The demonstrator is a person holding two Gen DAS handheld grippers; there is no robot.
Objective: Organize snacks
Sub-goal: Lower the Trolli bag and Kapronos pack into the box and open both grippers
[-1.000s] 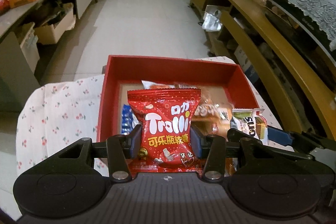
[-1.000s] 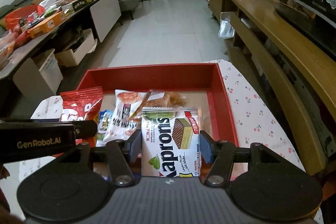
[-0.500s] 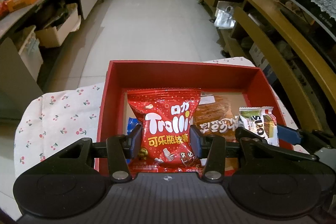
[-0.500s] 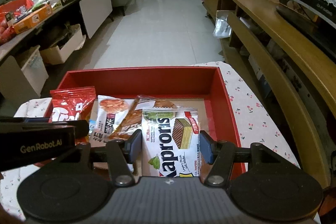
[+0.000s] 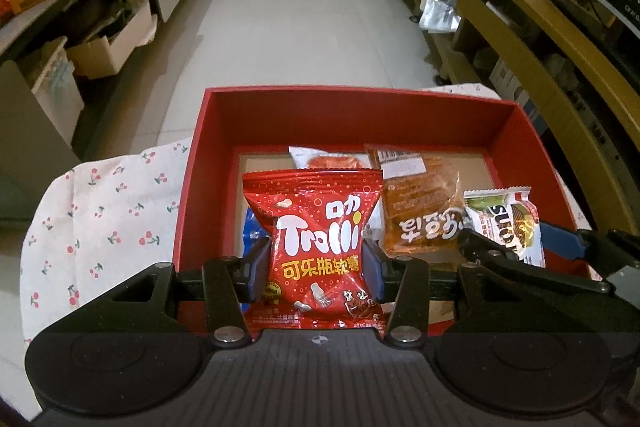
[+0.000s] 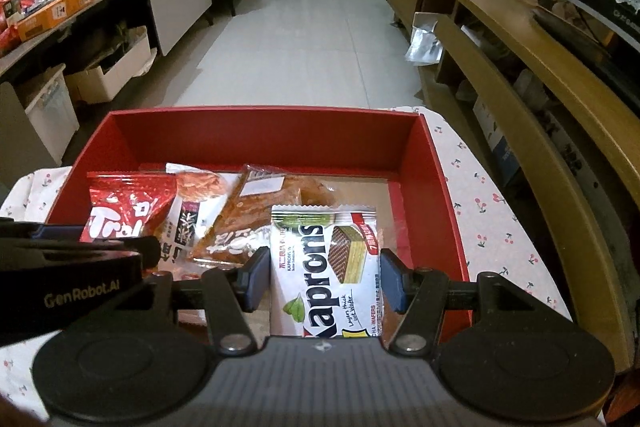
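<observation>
My left gripper (image 5: 316, 267) is shut on a red Trolli gummy bag (image 5: 316, 239), holding it upright over the near left part of the red box (image 5: 352, 111). My right gripper (image 6: 324, 279) is shut on a white Kaprons wafer packet (image 6: 324, 267), held over the box's near right part. Each bag also shows in the other view: the Kaprons packet (image 5: 504, 223) and the Trolli bag (image 6: 128, 207). On the floor of the red box (image 6: 264, 143) lie an orange-brown snack packet (image 5: 420, 215), a white packet (image 6: 196, 211) and a blue packet (image 5: 252, 235).
The box sits on a white cloth with a cherry print (image 5: 100, 211). A long wooden shelf unit (image 6: 520, 75) runs along the right. A cluttered counter (image 6: 60, 7) with cartons under it lines the left. Tiled floor (image 6: 304, 39) lies beyond the box.
Both grippers have come down and forward toward the red box, which now looks larger and closer. Each still holds its packet.
</observation>
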